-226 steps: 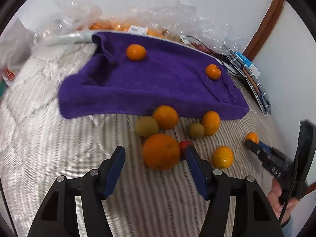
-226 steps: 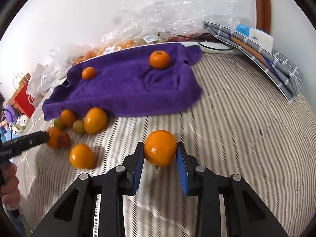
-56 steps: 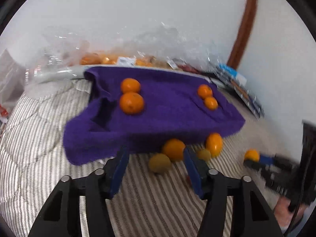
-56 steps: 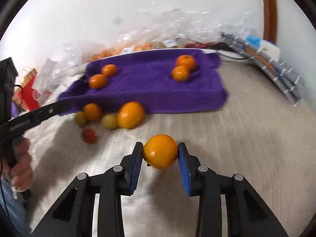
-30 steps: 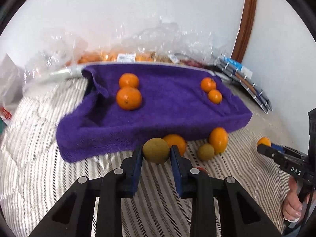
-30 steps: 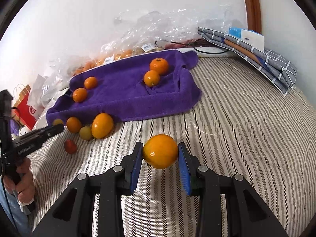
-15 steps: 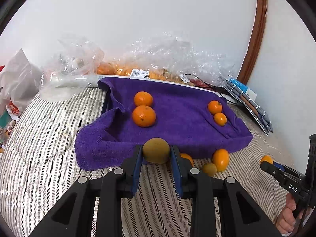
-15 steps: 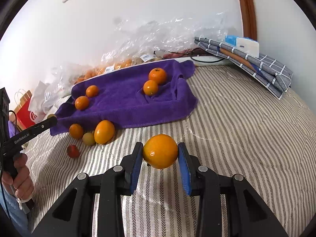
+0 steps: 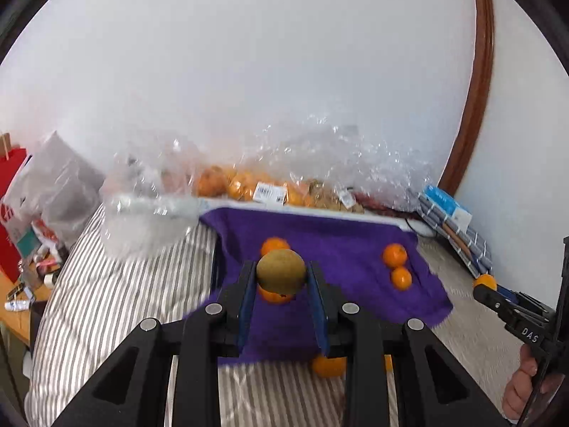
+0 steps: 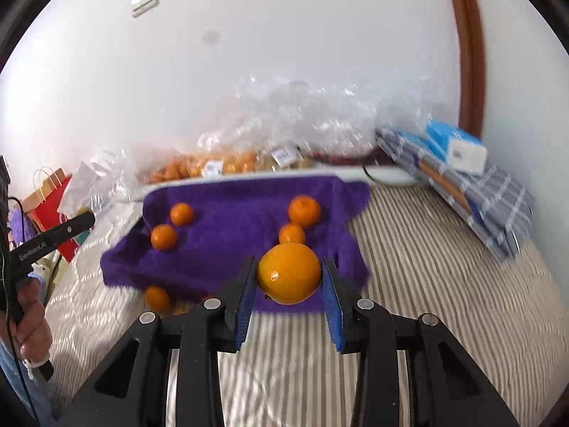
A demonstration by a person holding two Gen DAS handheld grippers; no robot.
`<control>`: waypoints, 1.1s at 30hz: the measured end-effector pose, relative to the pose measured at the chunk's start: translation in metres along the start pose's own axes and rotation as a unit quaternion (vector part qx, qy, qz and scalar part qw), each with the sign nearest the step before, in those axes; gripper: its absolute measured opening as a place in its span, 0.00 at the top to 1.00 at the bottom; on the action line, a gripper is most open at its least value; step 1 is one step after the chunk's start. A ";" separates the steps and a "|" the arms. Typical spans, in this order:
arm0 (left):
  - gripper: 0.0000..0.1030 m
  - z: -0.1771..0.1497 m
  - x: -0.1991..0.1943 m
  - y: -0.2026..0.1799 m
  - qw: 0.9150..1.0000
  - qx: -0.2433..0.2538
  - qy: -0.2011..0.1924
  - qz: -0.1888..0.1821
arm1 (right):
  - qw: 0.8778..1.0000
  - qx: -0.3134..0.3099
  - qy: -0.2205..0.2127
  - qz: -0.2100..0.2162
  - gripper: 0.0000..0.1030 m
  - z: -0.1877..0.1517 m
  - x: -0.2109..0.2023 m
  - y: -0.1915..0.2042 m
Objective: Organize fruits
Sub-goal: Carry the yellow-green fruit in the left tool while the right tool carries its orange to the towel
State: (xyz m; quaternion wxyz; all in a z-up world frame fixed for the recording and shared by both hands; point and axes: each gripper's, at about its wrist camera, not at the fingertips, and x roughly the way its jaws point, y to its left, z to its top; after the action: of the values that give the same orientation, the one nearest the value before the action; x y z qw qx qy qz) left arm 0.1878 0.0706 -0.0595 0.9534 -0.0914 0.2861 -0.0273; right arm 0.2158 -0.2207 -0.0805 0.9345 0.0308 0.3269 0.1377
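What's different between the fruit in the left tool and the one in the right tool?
The fruit in the left tool is dull brownish-green; the one in the right tool is glossy bright orange. The green fruit looks rounder and a little smaller between its pads than the orange. Both are clamped between blue pads, lifted in front of the purple towel.
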 end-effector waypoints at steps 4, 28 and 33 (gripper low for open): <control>0.74 0.003 0.026 0.002 1.000 -0.003 -0.003 0.015 | 1.000 -0.009 -0.002 0.007 0.65 0.020 0.025 0.005; 0.74 -0.038 0.094 0.019 0.994 -0.019 0.112 0.010 | 0.995 0.009 0.095 -0.003 0.65 -0.010 0.114 -0.006; 0.74 -0.041 0.099 0.017 0.993 -0.009 0.118 0.020 | 0.996 0.004 0.088 -0.016 0.65 -0.009 0.112 -0.008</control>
State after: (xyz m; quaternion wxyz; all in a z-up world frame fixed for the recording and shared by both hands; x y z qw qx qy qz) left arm 0.2478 0.0701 -0.1495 0.9127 -0.0901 0.3982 -0.0165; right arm 0.2956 -0.1974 -0.1558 0.9040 0.0174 0.4090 0.1233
